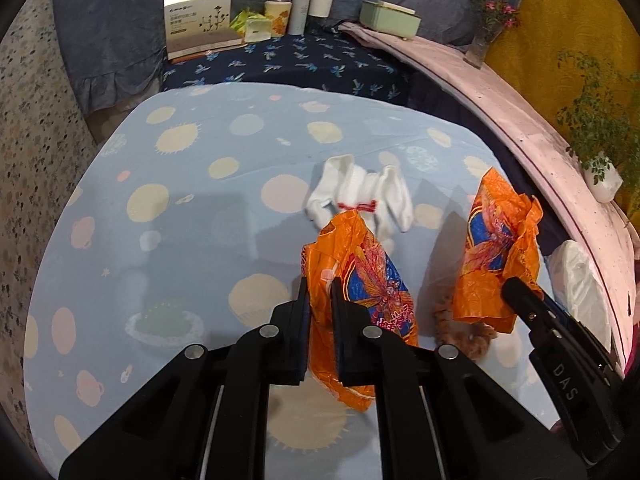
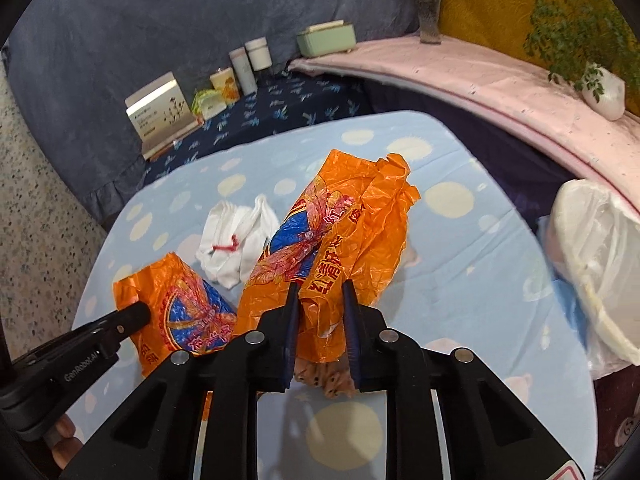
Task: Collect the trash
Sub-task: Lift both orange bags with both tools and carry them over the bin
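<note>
Gripping both wrappers, we keep trash off the bedsheet (image 1: 168,184). Our left gripper (image 1: 319,284) clamps one orange wrapper (image 1: 360,276); our right gripper (image 2: 320,292) seemingly pinches the other orange wrapper (image 2: 344,232), ready for bagging.

The two crumpled wrappers (image 1: 360,280) (image 2: 332,240) are orange with a blue and red dragonfly print, the socks (image 1: 360,196) are white with red thread, and the tablecloth (image 1: 200,208) is pale blue with cream dots.
</note>
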{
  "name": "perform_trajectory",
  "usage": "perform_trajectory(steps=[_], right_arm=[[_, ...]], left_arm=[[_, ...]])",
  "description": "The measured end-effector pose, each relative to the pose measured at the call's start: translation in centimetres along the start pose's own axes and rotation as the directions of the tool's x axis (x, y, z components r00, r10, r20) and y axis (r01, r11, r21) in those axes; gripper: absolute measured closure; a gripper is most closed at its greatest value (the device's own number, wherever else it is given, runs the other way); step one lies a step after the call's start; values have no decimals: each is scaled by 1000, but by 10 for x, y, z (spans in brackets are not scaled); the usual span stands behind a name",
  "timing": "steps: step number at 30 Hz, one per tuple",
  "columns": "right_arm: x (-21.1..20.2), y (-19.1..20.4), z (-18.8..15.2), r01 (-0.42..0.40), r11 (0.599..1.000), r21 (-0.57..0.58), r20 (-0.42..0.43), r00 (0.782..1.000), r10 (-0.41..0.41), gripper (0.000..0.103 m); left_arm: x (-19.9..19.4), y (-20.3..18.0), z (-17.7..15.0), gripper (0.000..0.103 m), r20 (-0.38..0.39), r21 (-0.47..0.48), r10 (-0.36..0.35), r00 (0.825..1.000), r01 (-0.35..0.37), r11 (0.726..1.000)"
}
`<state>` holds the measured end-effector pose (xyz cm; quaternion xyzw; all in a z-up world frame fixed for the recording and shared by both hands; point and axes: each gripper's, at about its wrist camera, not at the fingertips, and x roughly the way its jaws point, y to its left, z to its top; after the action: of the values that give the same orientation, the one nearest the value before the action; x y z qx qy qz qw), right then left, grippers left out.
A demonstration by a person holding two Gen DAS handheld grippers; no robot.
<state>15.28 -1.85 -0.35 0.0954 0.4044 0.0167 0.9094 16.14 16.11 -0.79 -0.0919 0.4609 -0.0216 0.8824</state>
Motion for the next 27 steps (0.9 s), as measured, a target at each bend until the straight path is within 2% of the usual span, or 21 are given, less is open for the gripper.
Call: perform_trajectory(steps=[13,27], right_arm=[[-61,-51,11,51,996,72,116,991,-59,83],[-91,-119,6,99,977,187,156,979,-129,83]], left_arm=[[-36,-74,6,94,49,98,-103,993,98,990],[-41,-156,-3,94,45,239,-164,985,148,960]])
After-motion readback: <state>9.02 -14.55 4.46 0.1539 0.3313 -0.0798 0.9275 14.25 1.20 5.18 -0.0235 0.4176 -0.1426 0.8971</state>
